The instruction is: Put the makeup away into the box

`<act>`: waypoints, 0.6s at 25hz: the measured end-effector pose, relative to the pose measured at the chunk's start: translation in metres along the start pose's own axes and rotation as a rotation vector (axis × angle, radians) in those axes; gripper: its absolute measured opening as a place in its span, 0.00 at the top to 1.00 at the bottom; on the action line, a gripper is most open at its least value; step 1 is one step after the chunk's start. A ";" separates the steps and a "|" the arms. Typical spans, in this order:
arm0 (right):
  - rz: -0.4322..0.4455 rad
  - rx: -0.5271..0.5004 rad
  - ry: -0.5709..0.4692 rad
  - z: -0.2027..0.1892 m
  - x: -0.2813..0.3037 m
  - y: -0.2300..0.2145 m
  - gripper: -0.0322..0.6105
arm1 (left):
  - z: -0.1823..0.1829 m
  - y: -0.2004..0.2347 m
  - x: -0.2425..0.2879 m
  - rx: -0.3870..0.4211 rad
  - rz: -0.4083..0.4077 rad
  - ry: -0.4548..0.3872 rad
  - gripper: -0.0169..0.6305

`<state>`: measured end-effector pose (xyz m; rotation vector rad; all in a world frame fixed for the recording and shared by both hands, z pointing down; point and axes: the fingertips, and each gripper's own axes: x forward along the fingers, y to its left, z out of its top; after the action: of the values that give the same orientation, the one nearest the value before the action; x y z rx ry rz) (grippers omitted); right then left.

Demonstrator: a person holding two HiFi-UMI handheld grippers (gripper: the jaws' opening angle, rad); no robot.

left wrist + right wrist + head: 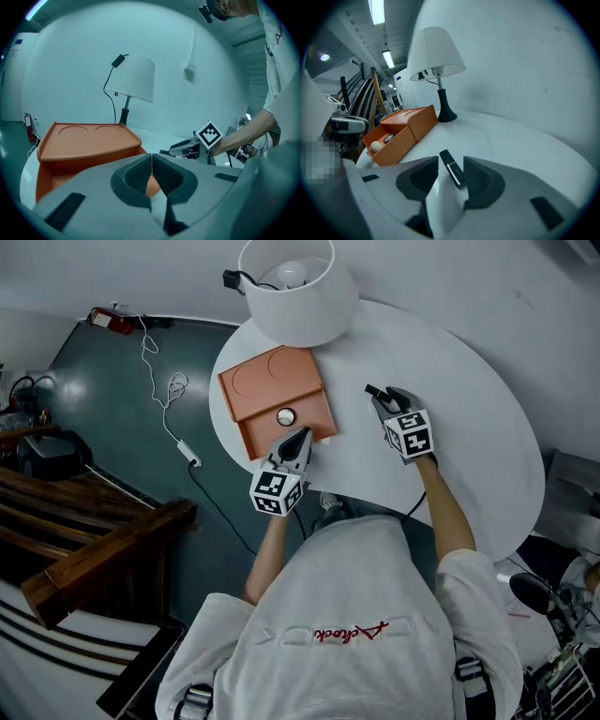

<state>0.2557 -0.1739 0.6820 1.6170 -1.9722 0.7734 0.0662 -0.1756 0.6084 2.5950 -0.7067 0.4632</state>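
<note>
Head view shows a round white tabletop point(469, 427) with an orange box point(277, 390) near its far left side, its lower drawer point(267, 439) pulled out toward the person; a white-shaded lamp point(295, 287) stands just behind the box; the left tongs point(300, 437) point at the front of the open drawer, at its right end, while the right tongs point(375, 395) sit to the right of the box, apart from it, low over bare tabletop; in the left gripper view the left tongs point(151, 161) have their ribbed pads point(137, 177) pressed together at the tips with nothing between them, and the box point(89, 138) fills the space just beyond them; in the right gripper view the right tongs point(450, 164) stand well apart, and a black lipstick point(454, 172) with a thin gold band lies on the tabletop between the pads, slanted, with its far end pointing toward the box; neither pad presses on it, so it is not gripped; the lipstick is thus outside the box, to the right of the drawer; from this same view the open drawer holds a pale rounded item point(376, 146) near its front corner and a small dark round item point(387, 138) just behind that.
</note>
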 end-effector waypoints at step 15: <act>-0.052 -0.058 0.067 -0.015 0.010 -0.012 0.68 | -0.003 0.004 -0.001 -0.008 0.007 0.007 0.95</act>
<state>0.2656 -0.1730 0.7010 1.5815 -1.8811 0.7339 0.0621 -0.1773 0.6116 2.5831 -0.7138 0.4707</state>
